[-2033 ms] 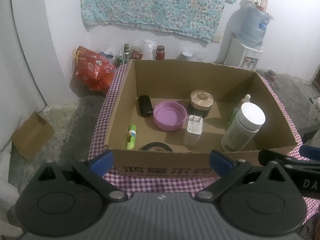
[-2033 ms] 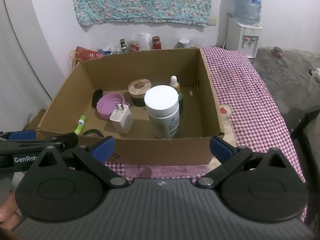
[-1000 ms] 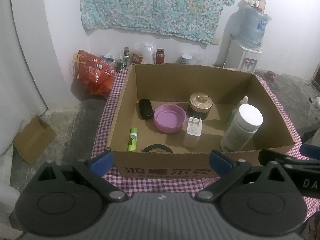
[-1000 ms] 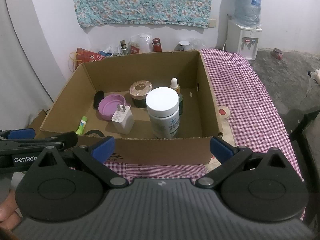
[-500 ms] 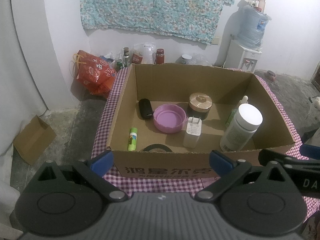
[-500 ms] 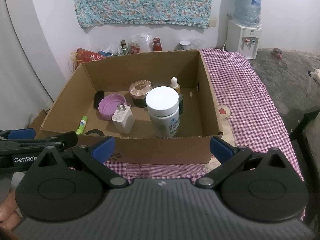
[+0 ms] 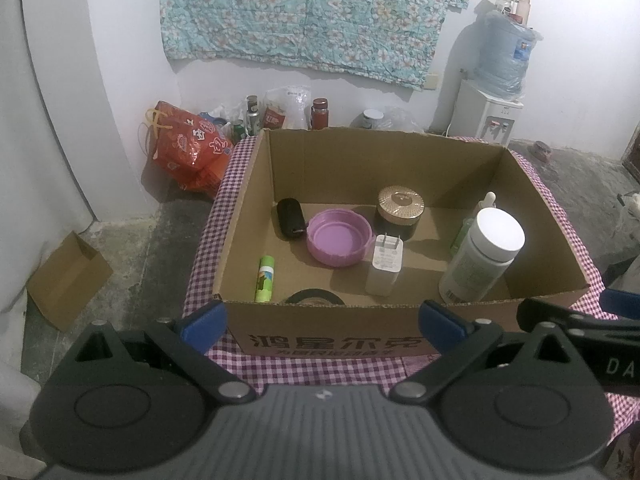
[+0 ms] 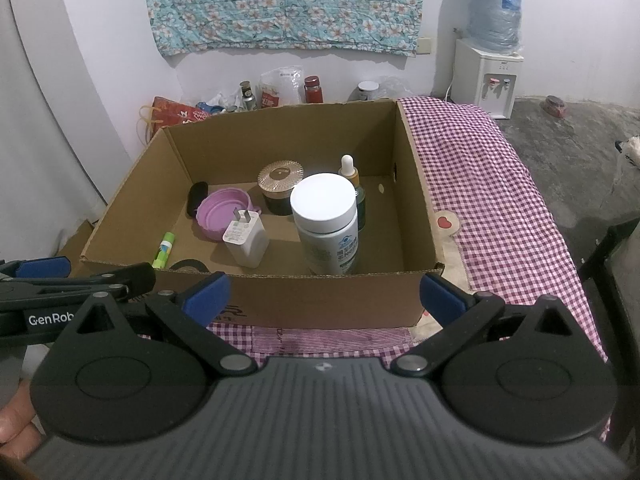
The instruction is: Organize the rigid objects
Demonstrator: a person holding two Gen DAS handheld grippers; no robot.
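An open cardboard box stands on a checked cloth. Inside it are a white pill bottle, a white charger, a purple lid, a gold-lidded jar, a dropper bottle, a black case, a green glue stick and a black tape roll. My left gripper and right gripper both hover open and empty before the box's near wall.
The checked cloth stretches to the right of the box. Bottles and a red bag sit by the far wall, a water dispenser at the back right, and a small cardboard box on the floor to the left.
Both grippers have drawn back slightly and risen a little from the box; nothing inside it has moved.
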